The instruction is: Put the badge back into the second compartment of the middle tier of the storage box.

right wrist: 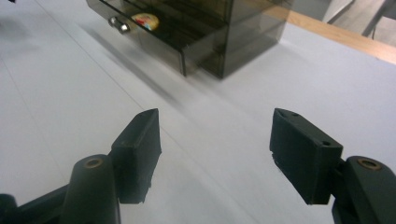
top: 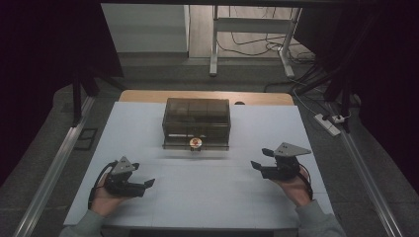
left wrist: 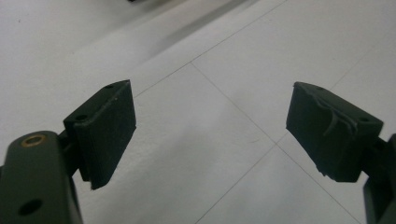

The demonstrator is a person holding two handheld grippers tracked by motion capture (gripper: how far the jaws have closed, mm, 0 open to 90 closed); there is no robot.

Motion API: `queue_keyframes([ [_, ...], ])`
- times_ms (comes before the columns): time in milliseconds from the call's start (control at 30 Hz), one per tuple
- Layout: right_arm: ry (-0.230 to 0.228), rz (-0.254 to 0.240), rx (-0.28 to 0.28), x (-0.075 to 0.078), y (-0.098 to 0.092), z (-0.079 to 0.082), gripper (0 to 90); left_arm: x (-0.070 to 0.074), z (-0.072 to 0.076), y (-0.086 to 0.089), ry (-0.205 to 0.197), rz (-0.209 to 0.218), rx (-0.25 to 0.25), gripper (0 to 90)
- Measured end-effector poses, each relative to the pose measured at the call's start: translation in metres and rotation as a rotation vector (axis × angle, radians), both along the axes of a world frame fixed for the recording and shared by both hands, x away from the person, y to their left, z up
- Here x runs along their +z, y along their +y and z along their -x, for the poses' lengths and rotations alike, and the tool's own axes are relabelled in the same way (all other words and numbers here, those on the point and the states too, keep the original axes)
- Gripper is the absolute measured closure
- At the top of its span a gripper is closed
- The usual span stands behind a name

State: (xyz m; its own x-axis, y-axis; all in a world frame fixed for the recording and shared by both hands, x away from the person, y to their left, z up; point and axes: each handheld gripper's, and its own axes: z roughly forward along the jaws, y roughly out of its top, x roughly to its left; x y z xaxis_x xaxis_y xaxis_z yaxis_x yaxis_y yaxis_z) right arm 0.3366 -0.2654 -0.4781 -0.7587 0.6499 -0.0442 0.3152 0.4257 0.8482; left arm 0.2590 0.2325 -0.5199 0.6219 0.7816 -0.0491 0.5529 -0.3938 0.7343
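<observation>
Black jaws of the right tool [right wrist: 215, 154] stand apart with nothing between them, bare white counter [right wrist: 56, 121] showing through the gap. Ahead of them and off to their left in the right gripper view sits the smoky plastic drawer box [right wrist: 219, 37], its lower drawer [right wrist: 159, 39] pulled a little way out, a small round knob [right wrist: 122, 28] on its front and a yellow-and-red object [right wrist: 145, 21] lying inside (too small to name).

From the high view the box [top: 196, 118] stands at the middle of the counter's far half, its long side running across, with the knob [top: 195, 146] facing the person. Both tools rest nearer the person: the right tool [top: 262, 159] to the box's right, the left tool [top: 144, 184] lower down at its left, jaws also spread and empty, as the left gripper view [left wrist: 210, 135] confirms over plain counter.

The knob lies forward and inward of either tool. The right one looks a little nearer and already angled toward the drawer front, so I judge it better placed to reach for the knob or the object.
</observation>
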Motion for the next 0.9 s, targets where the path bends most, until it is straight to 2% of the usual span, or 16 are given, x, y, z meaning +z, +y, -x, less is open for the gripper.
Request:
queue_keyframes([
  [267, 0.006, 0.021, -0.036, -0.012, -0.023, 0.008, 32.6, 0.0, 0.0, 0.0, -0.003, -0.001, -0.001, 16.1],
  [467, 0.023, 0.019, -0.068, -0.018, -0.039, 0.009, 32.3, 0.0, 0.0, 0.0, -0.004, -0.001, -0.001, 16.1],
  [600, 0.03, 0.03, -0.079, -0.019, -0.043, 0.009, 32.1, 0.001, 0.0, 0.0, -0.005, -0.003, -0.001, 16.1],
  [900, 0.032, 0.029, -0.063, -0.021, -0.041, 0.009, 31.7, 0.001, 0.0, 0.0, -0.006, -0.002, 0.001, 16.1],
])
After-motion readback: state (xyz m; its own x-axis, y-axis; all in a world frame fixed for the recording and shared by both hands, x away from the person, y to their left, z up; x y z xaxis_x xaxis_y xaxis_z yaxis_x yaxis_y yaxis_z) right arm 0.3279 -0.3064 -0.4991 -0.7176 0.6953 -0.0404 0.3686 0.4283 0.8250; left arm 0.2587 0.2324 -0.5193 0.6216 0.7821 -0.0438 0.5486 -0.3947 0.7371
